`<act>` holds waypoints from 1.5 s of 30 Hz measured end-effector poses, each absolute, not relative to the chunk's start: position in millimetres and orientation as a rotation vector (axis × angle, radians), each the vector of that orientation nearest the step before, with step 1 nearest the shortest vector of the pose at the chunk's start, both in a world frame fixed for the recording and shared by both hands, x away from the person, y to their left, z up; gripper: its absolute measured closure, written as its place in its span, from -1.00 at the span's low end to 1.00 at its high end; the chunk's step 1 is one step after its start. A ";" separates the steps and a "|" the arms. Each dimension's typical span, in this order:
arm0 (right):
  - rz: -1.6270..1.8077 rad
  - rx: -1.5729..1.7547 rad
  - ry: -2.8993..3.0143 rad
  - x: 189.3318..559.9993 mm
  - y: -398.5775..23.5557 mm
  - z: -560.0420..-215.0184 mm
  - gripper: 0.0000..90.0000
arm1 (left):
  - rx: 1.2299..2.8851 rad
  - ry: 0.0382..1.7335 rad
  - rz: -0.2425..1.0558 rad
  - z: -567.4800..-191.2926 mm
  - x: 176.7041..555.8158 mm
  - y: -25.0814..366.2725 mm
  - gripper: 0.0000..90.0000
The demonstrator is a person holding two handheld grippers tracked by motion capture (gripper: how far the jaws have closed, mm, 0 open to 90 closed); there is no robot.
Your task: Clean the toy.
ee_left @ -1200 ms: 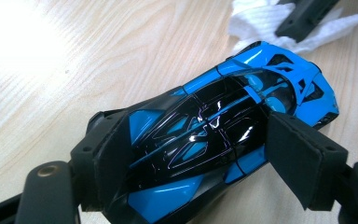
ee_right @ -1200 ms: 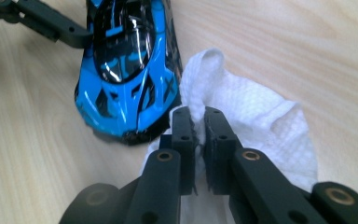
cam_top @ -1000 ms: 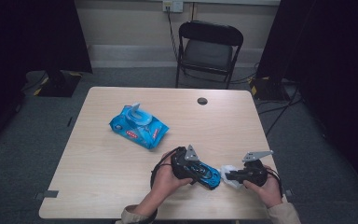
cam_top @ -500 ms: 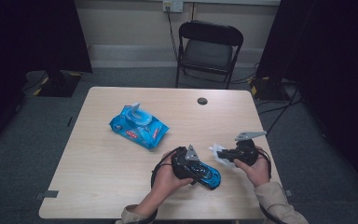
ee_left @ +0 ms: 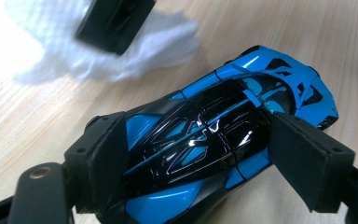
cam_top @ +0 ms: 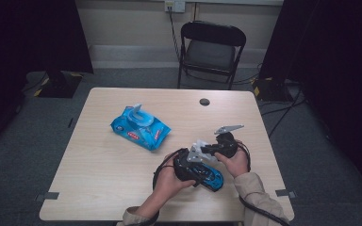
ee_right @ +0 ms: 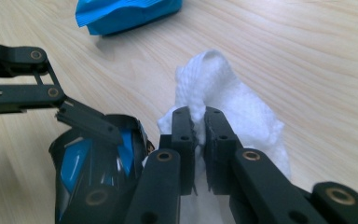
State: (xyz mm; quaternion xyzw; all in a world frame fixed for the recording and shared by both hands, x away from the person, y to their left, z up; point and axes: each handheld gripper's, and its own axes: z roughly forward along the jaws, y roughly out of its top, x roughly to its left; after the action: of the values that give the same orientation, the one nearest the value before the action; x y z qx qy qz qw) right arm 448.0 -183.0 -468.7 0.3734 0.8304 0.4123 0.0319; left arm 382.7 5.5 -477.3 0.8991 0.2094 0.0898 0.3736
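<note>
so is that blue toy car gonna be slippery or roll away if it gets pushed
Probably slippery: the toy car has a glossy shell with bright glints. It is likely rigid, since the left tool clamps its sides without denting them. Set down, it might roll, though its wheels are hidden.

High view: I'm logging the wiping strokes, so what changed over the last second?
The right gripper, shut on the white wipe, moved from the table's near right edge up and inward, next to the blue toy car. The left gripper kept its grip on the car; the blue wipes pack stayed put.
</note>
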 end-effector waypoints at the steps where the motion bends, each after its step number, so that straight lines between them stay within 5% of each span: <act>1: 1.270 1.154 2.562 448.3 -181.0 -469.9 0.87 | 2.303 0.536 0.231 -477.4 382.6 5.5 -0.57; 45: 1.209 1.159 2.652 437.0 -181.3 -493.8 0.88 | 2.307 0.542 0.235 -477.0 383.7 7.5 -0.57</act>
State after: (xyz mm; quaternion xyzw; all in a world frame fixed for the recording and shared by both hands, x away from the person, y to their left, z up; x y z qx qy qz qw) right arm 437.0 -181.3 -493.8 0.3694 0.8455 0.3856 0.0023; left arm 383.7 7.5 -477.0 0.8996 0.2114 0.0916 0.3710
